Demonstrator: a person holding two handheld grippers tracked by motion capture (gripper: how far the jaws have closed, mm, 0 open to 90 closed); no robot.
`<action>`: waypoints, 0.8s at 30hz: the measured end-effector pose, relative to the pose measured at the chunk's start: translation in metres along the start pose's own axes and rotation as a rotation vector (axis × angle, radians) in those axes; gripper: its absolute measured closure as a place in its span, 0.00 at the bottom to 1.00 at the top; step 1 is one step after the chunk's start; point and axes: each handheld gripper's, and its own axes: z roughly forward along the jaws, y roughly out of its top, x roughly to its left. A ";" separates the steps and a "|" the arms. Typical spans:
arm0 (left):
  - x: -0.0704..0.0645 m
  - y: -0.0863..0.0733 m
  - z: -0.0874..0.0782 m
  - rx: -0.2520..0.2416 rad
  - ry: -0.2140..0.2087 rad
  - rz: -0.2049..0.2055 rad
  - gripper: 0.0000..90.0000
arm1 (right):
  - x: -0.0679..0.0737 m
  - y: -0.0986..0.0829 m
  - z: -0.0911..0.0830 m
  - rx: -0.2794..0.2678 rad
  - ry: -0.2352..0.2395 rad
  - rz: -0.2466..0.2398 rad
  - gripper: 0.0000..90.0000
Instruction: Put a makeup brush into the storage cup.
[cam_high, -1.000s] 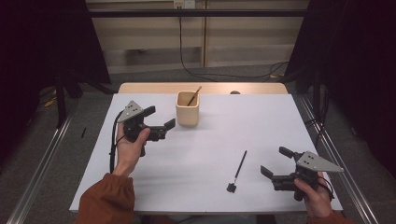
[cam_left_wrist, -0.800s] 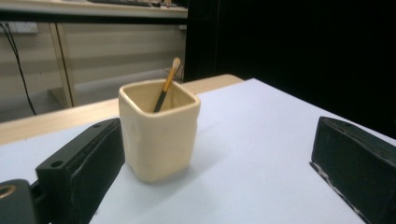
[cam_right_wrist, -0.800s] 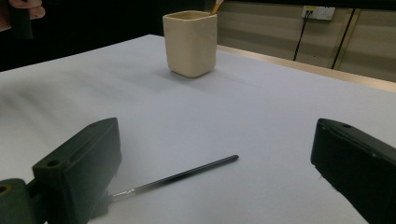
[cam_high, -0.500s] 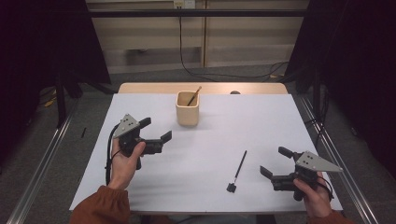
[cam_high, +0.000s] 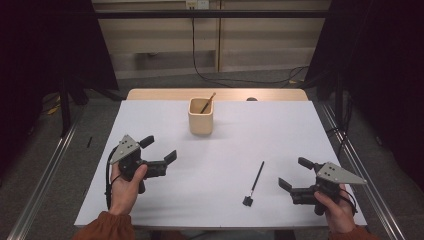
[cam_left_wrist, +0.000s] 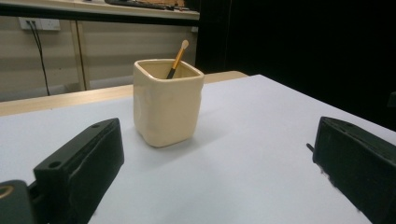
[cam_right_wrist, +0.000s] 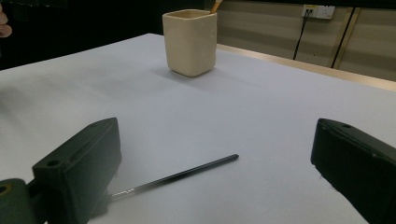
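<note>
Black brush lies flat on the white table, its head toward the person and its handle slanting toward the cup. Right gripper sits beside it, jaws spread and empty; left gripper likewise gapes empty.

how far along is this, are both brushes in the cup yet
Halfway, it seems. Done: one gold-handled brush already stands in the square cream cup. In hand: nothing; the left gripper and the right gripper are both open and empty. Left: the thin black-handled brush lies flat on the white table, just ahead of the right gripper.
</note>
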 end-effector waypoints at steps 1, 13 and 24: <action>0.000 0.000 -0.002 -0.002 0.007 0.003 0.02 | 0.000 0.000 0.000 -0.001 0.001 0.000 0.01; 0.000 -0.013 -0.022 -0.006 0.086 0.003 0.02 | 0.000 0.000 -0.004 -0.005 -0.010 0.005 0.01; -0.010 -0.028 -0.045 -0.014 0.076 0.014 0.02 | -0.002 -0.001 -0.006 -0.008 -0.028 0.019 0.01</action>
